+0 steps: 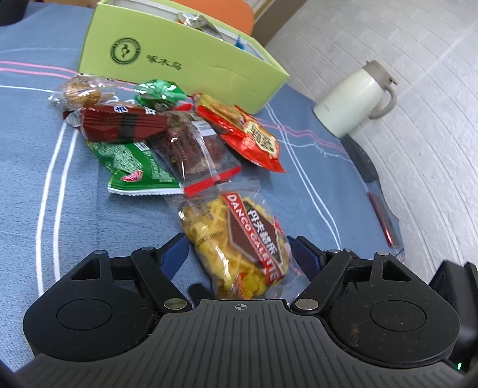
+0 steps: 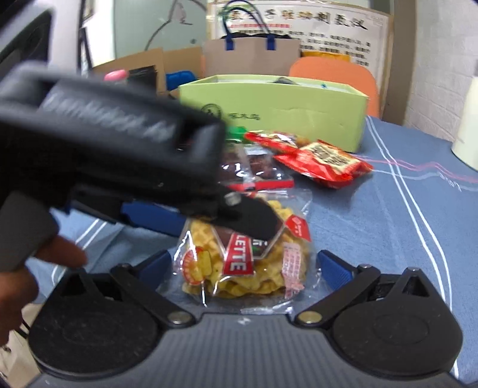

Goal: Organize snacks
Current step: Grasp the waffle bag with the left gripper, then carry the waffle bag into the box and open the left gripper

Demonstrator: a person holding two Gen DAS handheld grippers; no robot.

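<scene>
Left tongs (image 1: 239, 253): half-wide, astride the waffle packet (image 1: 236, 247), pads not clearly pressing.
Right tongs (image 2: 243, 265): wide, flanking the same packet on the counter (image 1: 44, 149).
Waffle packet: nearest of the pile, in front of the green box (image 1: 179, 59).
Grip tip: pinch the crisp bulk squarely, gently, one tool only.
Green box: open; a few wrapped snacks (image 1: 197, 22) inside.

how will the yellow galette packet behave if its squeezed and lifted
The yellow galette packet is probably light for its size: thin waffle pieces in clear film. The glossy, crinkled wrapper looks slippery and its loose sealed edges floppy. The biscuits likely crack under a hard squeeze by the left tool.
</scene>
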